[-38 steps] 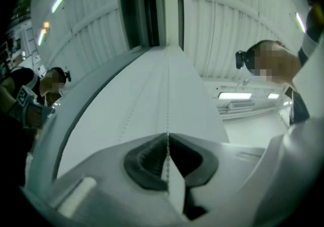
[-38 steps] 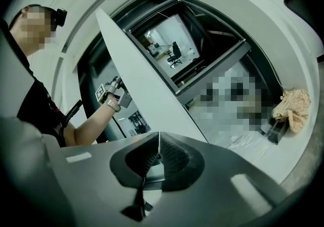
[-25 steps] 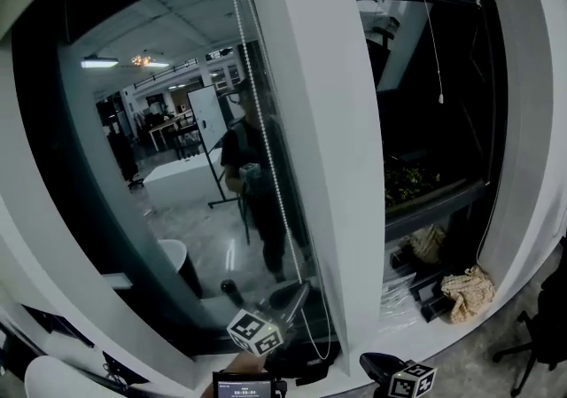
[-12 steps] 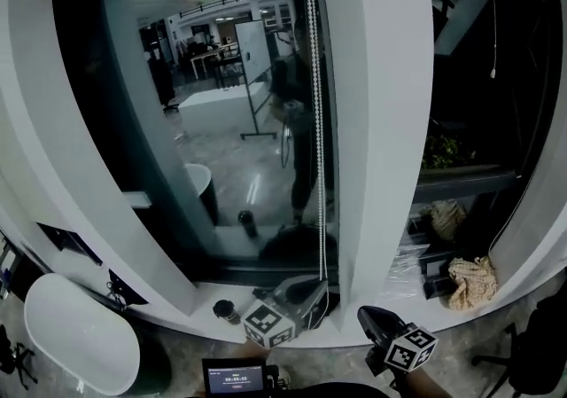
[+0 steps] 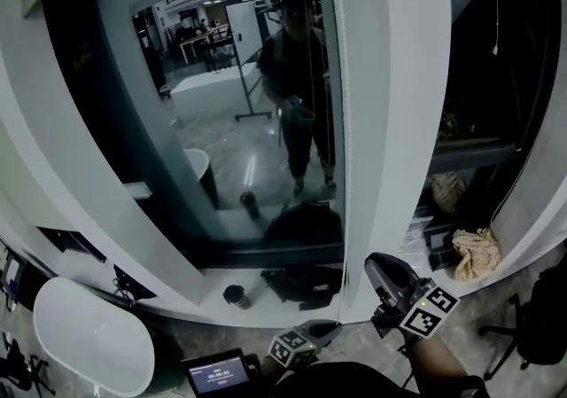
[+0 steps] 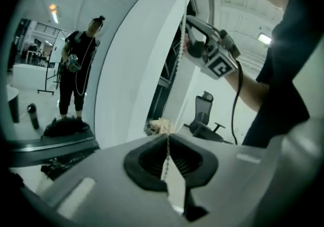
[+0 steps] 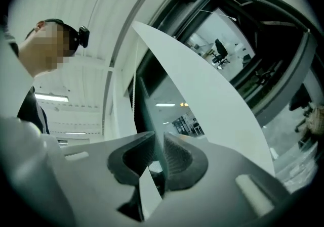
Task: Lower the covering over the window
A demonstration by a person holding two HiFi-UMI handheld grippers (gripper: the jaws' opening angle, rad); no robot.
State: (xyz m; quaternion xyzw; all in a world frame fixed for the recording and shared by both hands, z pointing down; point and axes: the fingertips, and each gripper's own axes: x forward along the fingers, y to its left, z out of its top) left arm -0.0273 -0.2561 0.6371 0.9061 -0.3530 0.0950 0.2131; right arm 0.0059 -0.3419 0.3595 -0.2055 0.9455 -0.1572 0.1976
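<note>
A white bead chain [image 5: 342, 139] hangs down the edge of the dark window [image 5: 221, 121], beside a white pillar [image 5: 390, 121]. The blind itself is out of sight. My left gripper [image 5: 323, 328] is low by the sill, shut on the bead chain [image 6: 181, 54], which runs up taut from between its pads [image 6: 168, 137]. My right gripper [image 5: 394, 285] is higher, to the right of the chain. Its jaws [image 7: 159, 142] are opening, with a narrow gap and nothing between them. The chain [image 7: 132, 94] passes up and to their left. In the left gripper view, the right gripper [image 6: 190, 31] sits beside the chain.
On the sill are a dark cup [image 5: 236, 296] and a black bag [image 5: 306, 285]. A white rounded tabletop [image 5: 89, 347] is at lower left. A crumpled cloth [image 5: 477, 253] lies under the right window, with an office chair [image 5: 540, 325] further right. The glass reflects the room and a standing person.
The left gripper has gone lower with the chain in it. The right gripper has risen beside the pillar and its jaws have parted. The view has tilted upward.
</note>
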